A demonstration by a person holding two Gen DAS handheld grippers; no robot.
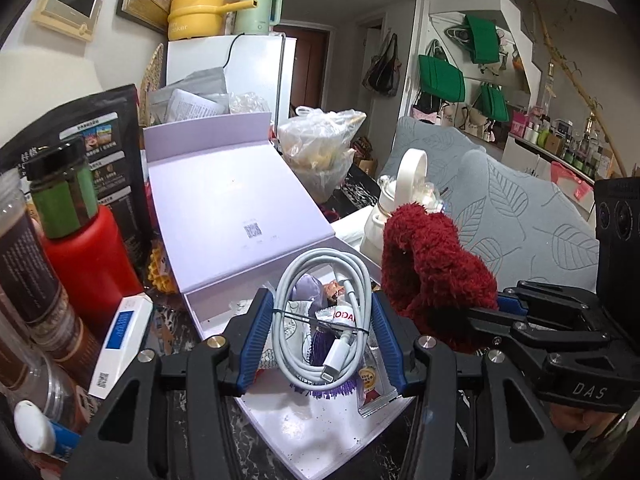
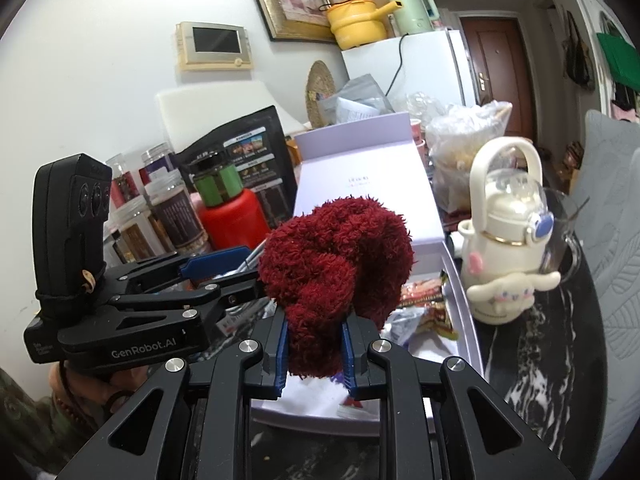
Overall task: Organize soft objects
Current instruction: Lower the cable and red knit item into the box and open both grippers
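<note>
My left gripper [image 1: 320, 294] is shut on a coiled white charging cable [image 1: 333, 356], its blue pads [image 1: 256, 336] pressing the coil's two sides. It holds the cable over an open lilac box [image 1: 224, 200] that has sachets and a purple tassel inside. My right gripper [image 2: 314, 316] is shut on a dark red fluffy sock [image 2: 336, 256], which bulges above the fingers. In the left wrist view the red sock [image 1: 432, 272] hangs just right of the cable, over the box's right edge. The left gripper [image 2: 252, 272] shows at the left of the right wrist view.
A cream kettle-shaped bottle [image 2: 504, 248] and a glass mug [image 2: 560, 232] stand right of the box. A red canister [image 1: 80, 264], jars and a black pouch [image 1: 108, 152] crowd its left. A plastic bag [image 1: 320, 148] sits behind, a grey leaf-print cushion [image 1: 520, 208] to the right.
</note>
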